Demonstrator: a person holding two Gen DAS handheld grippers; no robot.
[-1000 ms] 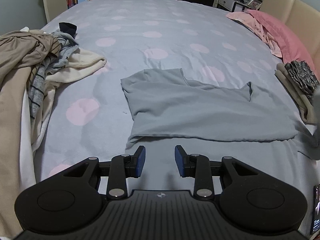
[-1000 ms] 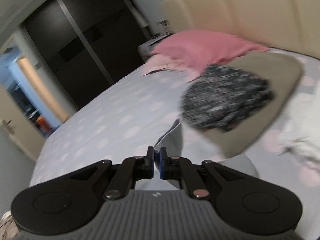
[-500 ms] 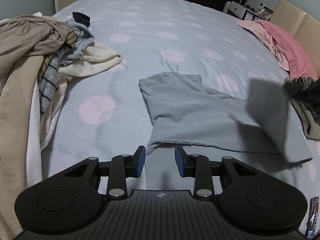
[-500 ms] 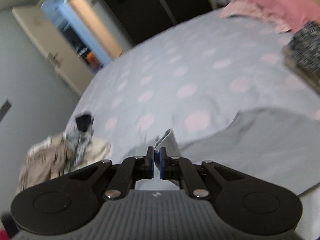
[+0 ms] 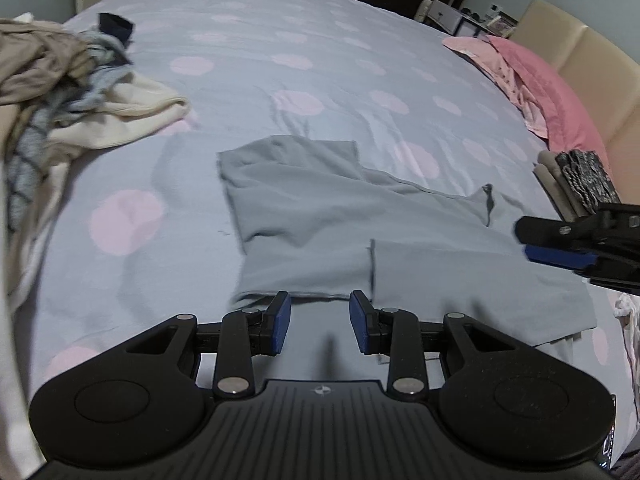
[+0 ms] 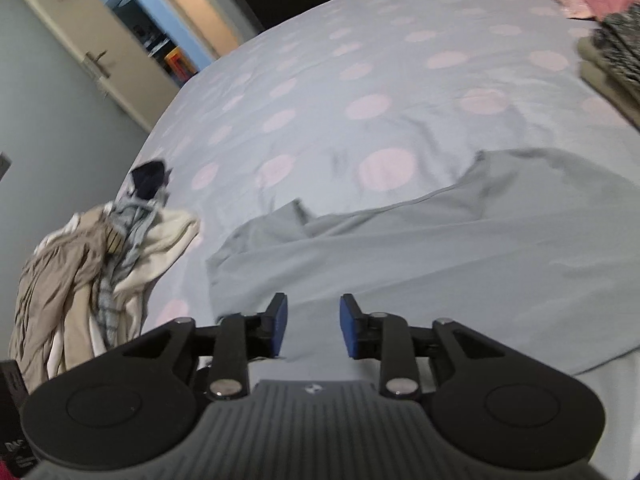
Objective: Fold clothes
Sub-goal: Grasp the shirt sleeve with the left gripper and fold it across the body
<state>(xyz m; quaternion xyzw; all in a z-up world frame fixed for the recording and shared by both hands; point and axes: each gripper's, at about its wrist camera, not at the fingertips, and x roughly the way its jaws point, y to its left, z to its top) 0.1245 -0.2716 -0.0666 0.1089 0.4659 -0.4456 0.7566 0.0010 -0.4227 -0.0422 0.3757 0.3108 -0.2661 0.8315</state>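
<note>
A grey garment (image 5: 320, 216) lies flat on the bed, with its right part folded over onto the middle. It also shows in the right wrist view (image 6: 440, 248). My left gripper (image 5: 320, 316) is open and empty, just above the garment's near hem. My right gripper (image 6: 312, 326) is open and empty over the garment's near edge. The right gripper also shows in the left wrist view (image 5: 560, 256) at the right, above the folded part.
The bed (image 5: 340, 60) has a grey cover with pink dots. A heap of unfolded clothes (image 5: 60, 96) lies at the left. A stack of folded clothes (image 5: 576, 184) sits at the right, next to pink pillows (image 5: 532, 80) and a beige headboard (image 5: 592, 72).
My right gripper carried the garment's right part leftwards over the middle, then opened and let it go. My left gripper stayed open and moved closer to the near hem.
</note>
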